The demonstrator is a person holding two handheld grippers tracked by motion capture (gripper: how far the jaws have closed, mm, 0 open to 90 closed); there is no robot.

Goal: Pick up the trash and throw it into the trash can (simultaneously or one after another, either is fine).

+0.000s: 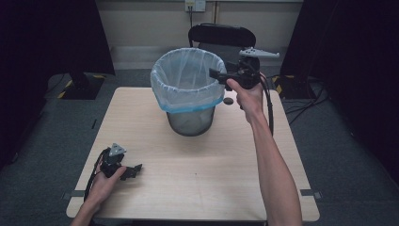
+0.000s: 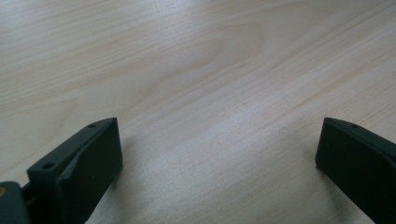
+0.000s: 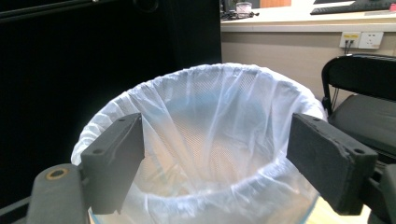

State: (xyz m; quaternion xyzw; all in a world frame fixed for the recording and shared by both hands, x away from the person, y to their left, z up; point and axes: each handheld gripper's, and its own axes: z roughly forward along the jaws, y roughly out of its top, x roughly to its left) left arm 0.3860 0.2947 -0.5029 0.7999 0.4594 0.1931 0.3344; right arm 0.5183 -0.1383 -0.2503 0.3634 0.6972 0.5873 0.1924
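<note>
A mesh waste bin (image 1: 189, 92) lined with a thin white-blue bag stands at the far middle of the wooden table (image 1: 188, 165). My right gripper (image 1: 215, 74) is held at the bin's right rim, pointing left over its mouth, jaws open with nothing between them. In the right gripper view the bag-lined bin (image 3: 210, 140) lies just beyond the spread jaws of the right gripper (image 3: 215, 154). My left gripper (image 1: 136, 169) rests on the table near the front left corner, open. In the left gripper view the left gripper (image 2: 219, 158) frames bare wood.
A small dark round thing (image 1: 228, 100) lies on the table right of the bin. A black chair (image 1: 221, 37) stands behind the table's far edge, against a wall with a power socket (image 3: 359, 39). Dark curtains flank both sides.
</note>
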